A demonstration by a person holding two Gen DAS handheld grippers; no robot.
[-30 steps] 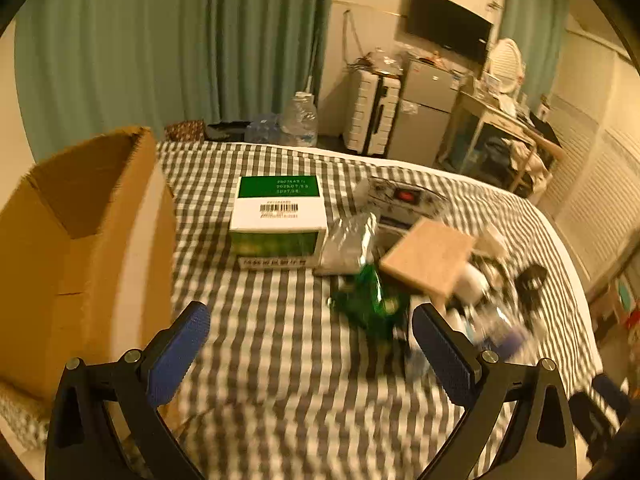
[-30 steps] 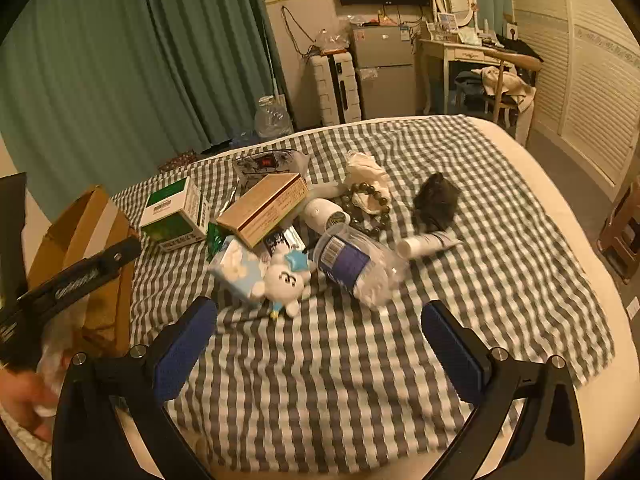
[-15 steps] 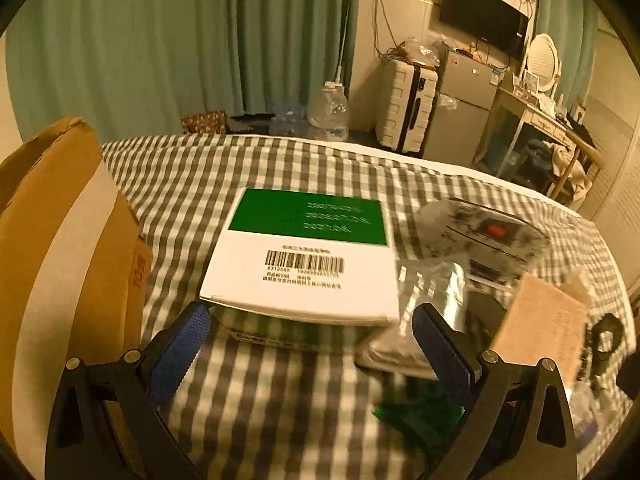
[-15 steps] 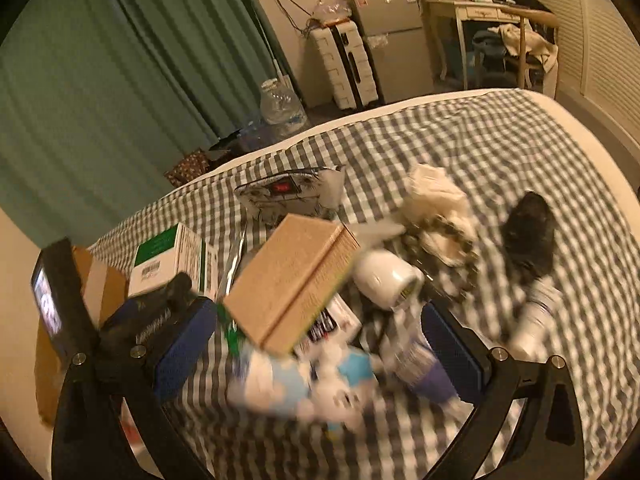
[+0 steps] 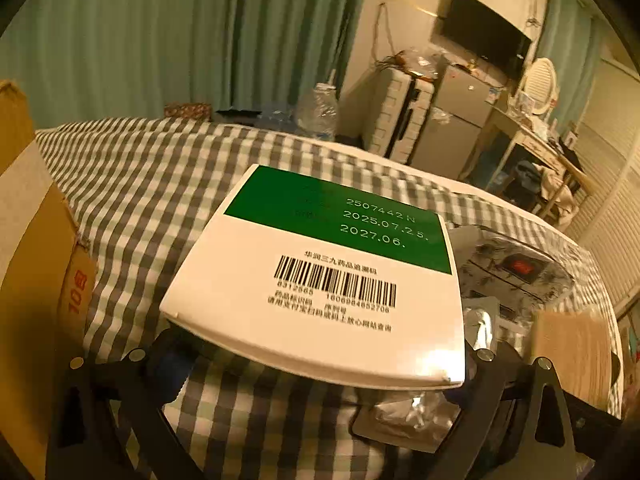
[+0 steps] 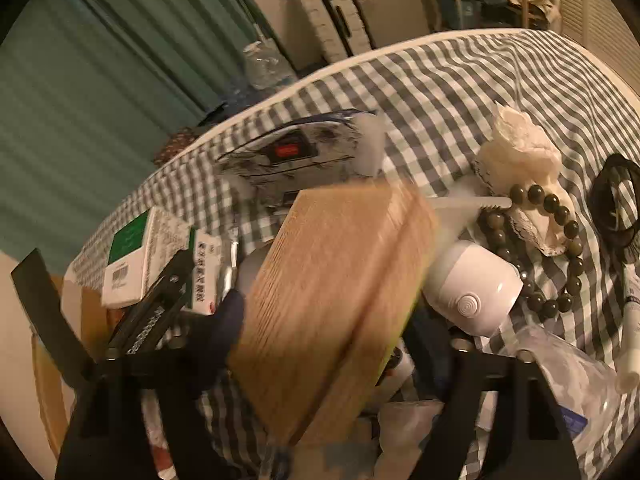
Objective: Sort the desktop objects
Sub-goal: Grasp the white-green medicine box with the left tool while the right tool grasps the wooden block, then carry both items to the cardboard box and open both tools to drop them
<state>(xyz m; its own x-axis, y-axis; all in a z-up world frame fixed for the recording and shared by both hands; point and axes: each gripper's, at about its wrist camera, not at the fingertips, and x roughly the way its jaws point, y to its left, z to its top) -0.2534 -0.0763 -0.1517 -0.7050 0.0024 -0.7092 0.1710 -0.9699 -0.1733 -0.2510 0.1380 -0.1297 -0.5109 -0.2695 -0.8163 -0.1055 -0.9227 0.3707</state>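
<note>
A white and green medicine box (image 5: 320,280) with a barcode fills the left wrist view, lying between the fingers of my left gripper (image 5: 320,364), which stands open around it. It also shows in the right wrist view (image 6: 148,256). A wood-grain box (image 6: 336,304) lies between the fingers of my right gripper (image 6: 332,344), which stands open around it, its pads close to the box's sides. The wood-grain box also shows in the left wrist view (image 5: 572,356).
A brown cardboard carton (image 5: 28,280) stands at the left on the checked cloth (image 5: 140,184). Beside the wood-grain box lie a white round device (image 6: 472,292), a bead bracelet (image 6: 560,240), crumpled tissue (image 6: 520,152), a printed pouch (image 6: 296,152) and a plastic bottle (image 6: 568,392).
Both grippers have moved forward and down. The left one now has the medicine box between its fingers, and the right one has the wood-grain box between its fingers.
</note>
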